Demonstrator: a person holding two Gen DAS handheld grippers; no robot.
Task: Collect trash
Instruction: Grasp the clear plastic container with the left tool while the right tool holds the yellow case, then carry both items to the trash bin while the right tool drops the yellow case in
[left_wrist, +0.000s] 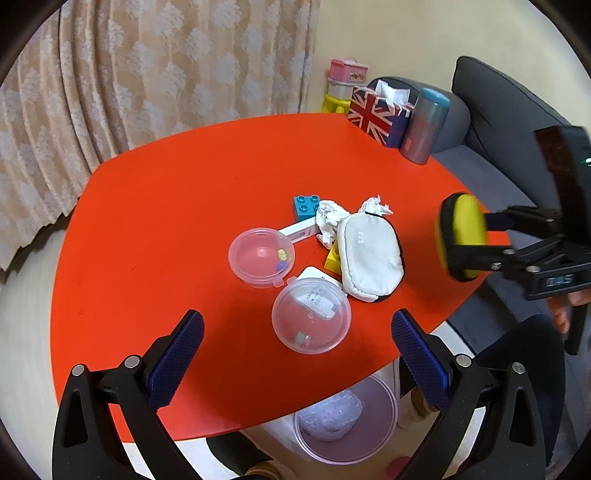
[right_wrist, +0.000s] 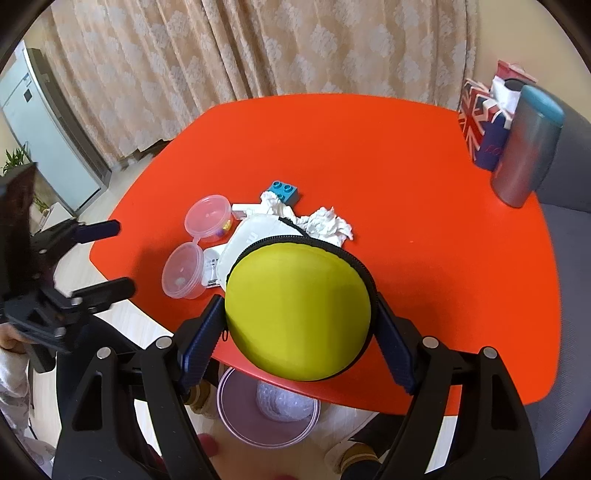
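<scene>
The right gripper (right_wrist: 299, 325) has its blue-padded fingers (right_wrist: 197, 345) clamped on either side of a round yellow-green zipped case (right_wrist: 297, 314), lifted clear above the near edge of the orange-red desk (right_wrist: 406, 177). The left gripper (left_wrist: 297, 352) hangs empty with its fingers spread wide over the same near edge, just short of two clear round plastic tubs (left_wrist: 311, 320).

The trash proper looks to be the crumpled white tissue wads (left_wrist: 330, 220) at the middle of the desk, pressed against a white fabric pouch (left_wrist: 371, 254) and a blue toy brick (left_wrist: 306, 207). A clear round bin (right_wrist: 267, 410) with a pale wad in it, perhaps bubble wrap, stands on the floor below the near edge.

Judged from here, the case is being cleared aside; keep the squeeze steady, set it on bare desk away from the heap, then pinch each tissue from above without catching the pouch
</scene>
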